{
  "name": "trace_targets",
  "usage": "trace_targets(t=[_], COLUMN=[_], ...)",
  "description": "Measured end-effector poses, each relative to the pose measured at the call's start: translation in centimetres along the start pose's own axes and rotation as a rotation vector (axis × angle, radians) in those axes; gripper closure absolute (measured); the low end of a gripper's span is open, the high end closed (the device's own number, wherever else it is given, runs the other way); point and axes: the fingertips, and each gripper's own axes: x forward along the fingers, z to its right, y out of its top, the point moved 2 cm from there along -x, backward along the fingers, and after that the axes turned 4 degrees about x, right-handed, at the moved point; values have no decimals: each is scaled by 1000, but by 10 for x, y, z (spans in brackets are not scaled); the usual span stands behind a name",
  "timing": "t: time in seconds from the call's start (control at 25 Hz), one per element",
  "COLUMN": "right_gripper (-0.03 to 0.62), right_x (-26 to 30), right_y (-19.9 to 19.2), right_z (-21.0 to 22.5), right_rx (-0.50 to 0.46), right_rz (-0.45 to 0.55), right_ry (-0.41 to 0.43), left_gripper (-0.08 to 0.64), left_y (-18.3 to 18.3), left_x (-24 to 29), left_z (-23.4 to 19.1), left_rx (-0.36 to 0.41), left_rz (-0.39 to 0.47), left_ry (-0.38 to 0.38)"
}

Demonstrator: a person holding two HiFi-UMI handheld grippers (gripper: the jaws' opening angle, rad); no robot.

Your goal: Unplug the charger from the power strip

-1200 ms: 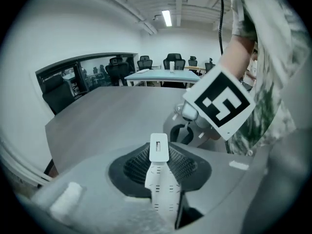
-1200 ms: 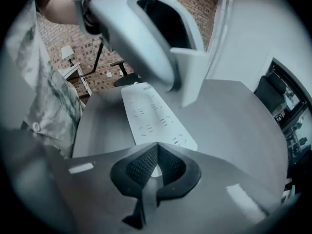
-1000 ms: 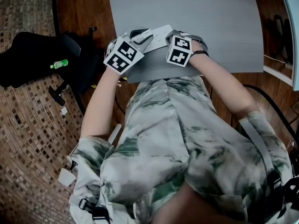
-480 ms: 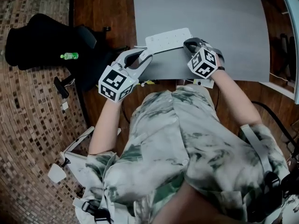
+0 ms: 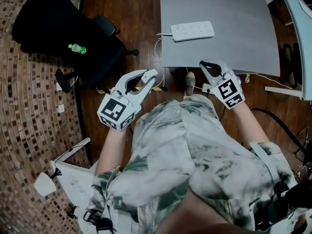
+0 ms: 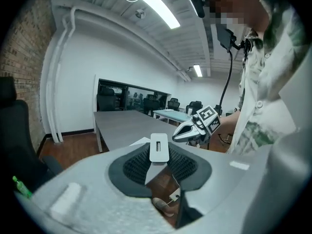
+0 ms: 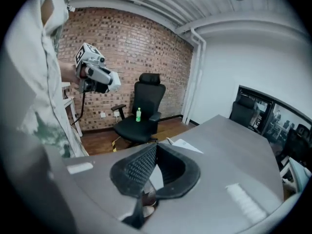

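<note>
A black office chair [image 5: 58,28] with a green bottle [image 5: 77,48] upright on its seat stood near a grey table [image 5: 234,4], wooden floor [image 5: 126,6] lay between them, small-tiled flooring [image 5: 29,121] spread alongside, and a brick wall [image 7: 131,48] rose behind the chair.

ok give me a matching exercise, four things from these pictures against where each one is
Things:
1 power strip
2 green bottle
3 charger
4 black chair

Places:
A standing on the black chair's seat
B between the jaws of the left gripper
C lying on the grey table
D on the floor, left of the table in the head view

Pairs: 1-C; 2-A; 3-B; 4-D
</note>
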Motion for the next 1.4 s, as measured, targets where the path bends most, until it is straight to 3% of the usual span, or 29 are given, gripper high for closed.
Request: trace_targets(t=[0.24,0.36,0.64,0.88,1.08,1.24,1.4], right_gripper=[588,588,588,588,588,588,588], right_x=[-63,-94,-156,-226,-288,-314,-329], right_y=[20,19,-8,-52,-89,-114,-119], right_z=[-123,-165,-206,-257,-297,-337,-372], right_rx=[62,70,103,93,124,142,147], right_rz=[24,13,6,37,90,105,130], right_ry=[-61,-83,-136,-129,-80,-25,-19], left_gripper=[456,456,456,456,456,456,456], left_y=[-21,-29,-37,-49,-50,-67,-80], left_x=[-77,-93,-105,-105,-115,-143,-178], left_z=[49,74,136,223,310,368,398], left_rx=[14,38,102,143,129,75,82], left_rz=[30,30,44,19,-7,-44,-72], left_ry=[-68,-112,-150,-168,-134,-110,-97])
